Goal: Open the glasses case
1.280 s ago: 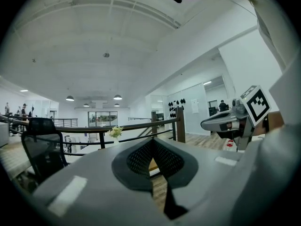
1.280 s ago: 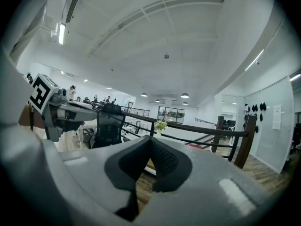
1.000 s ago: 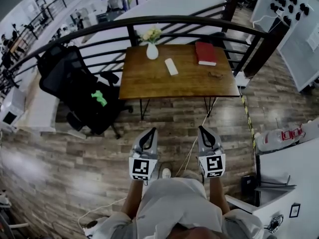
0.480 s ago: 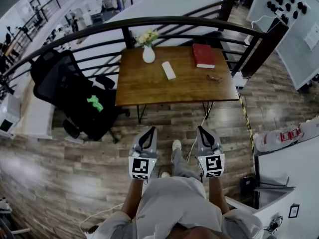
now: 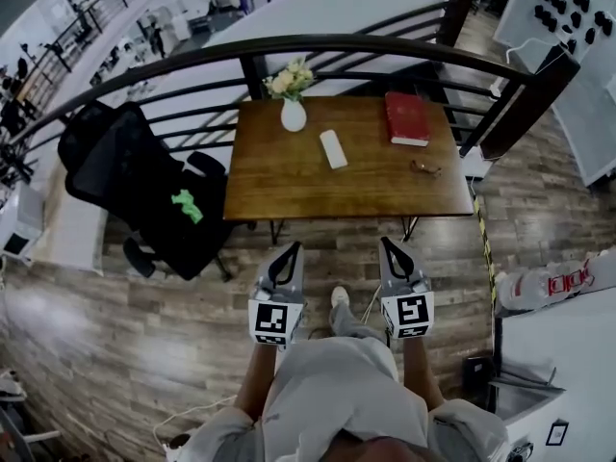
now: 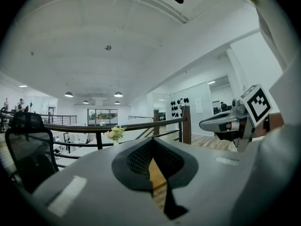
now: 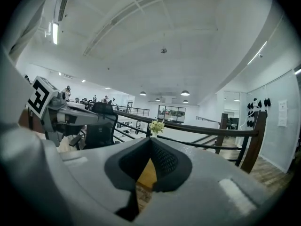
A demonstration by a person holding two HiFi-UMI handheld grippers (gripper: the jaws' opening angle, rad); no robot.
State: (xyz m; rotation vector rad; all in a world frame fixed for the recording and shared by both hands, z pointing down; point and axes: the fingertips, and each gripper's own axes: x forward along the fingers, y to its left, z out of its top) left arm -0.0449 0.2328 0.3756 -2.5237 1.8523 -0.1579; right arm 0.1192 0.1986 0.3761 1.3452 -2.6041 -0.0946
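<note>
— Where do we see the glasses case [image 5: 332, 149]?
— In the upper centre of the head view. It lies closed on the wooden table [image 5: 279, 176], between the vase [image 5: 294, 115] and the red book [image 5: 406, 118] (the spectacles [image 5: 426, 168] lie to its lower right).
— And our grippers?
— Our left gripper [image 5: 292, 249] and right gripper [image 5: 387, 243] are at lower centre, well apart from the table. Both have the fingers together and hold nothing.

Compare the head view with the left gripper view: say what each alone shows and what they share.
Head view only: the white case and the red book, both lying on the table. Left gripper view only: the ceiling lamps. Both: the flower vase, the railing, the black chair, the wooden table and the right gripper.
</note>
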